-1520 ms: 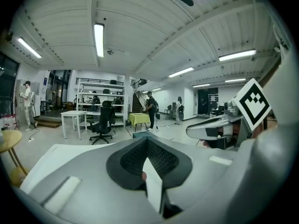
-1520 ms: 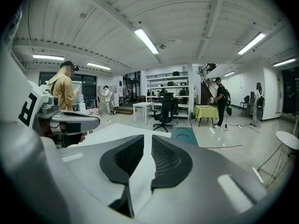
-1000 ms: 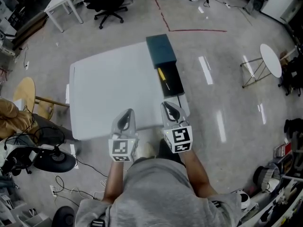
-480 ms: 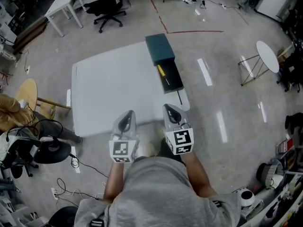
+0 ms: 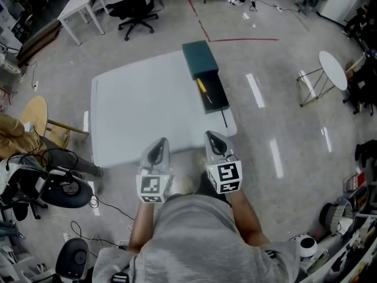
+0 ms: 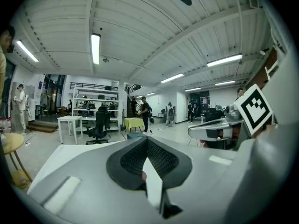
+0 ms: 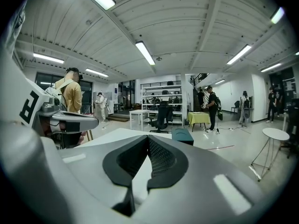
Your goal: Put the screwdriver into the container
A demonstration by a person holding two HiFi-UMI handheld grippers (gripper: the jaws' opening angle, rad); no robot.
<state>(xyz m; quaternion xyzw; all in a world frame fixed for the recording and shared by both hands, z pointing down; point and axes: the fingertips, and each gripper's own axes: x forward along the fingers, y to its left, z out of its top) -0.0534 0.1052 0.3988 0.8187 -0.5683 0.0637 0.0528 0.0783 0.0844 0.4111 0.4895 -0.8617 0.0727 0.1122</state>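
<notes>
Left gripper: we have the left gripper (image 5: pixel 158 143) low over the near edge of the white table (image 5: pixel 135 105), pointing away from us; in its own view (image 6: pixel 147 141) the jaw tips meet, closed with nothing between them
Right gripper: the right gripper (image 5: pixel 211 137) sits just beside the left one, also at the near edge; its own view (image 7: pixel 148 139) shows the jaws pressed together and empty
Screwdriver: there it is, the screwdriver (image 5: pixel 202 89) with its yellow handle, lying on the black tray (image 5: pixel 218 102) at the table's far right side, well apart from both grippers
Container: the dark teal container (image 5: pixel 200 58) stands at the far right corner, touching the far end of the black tray; we also catch it past the right jaws (image 7: pixel 182 135)
In or on: whether the screwdriver rests in a recess or on a flat top, we cannot tell from up here
Small extra: a thin dark rod (image 5: pixel 224 119) lies nearer to us than the tray, too small to name
Person: our grey shirt (image 5: pixel 194 240) fills the bottom, a forearm behind each marker cube
Around us: round white side table (image 5: pixel 336 72) at right, office chair (image 5: pixel 138 2) beyond, red floor line (image 5: pixel 241 39)
</notes>
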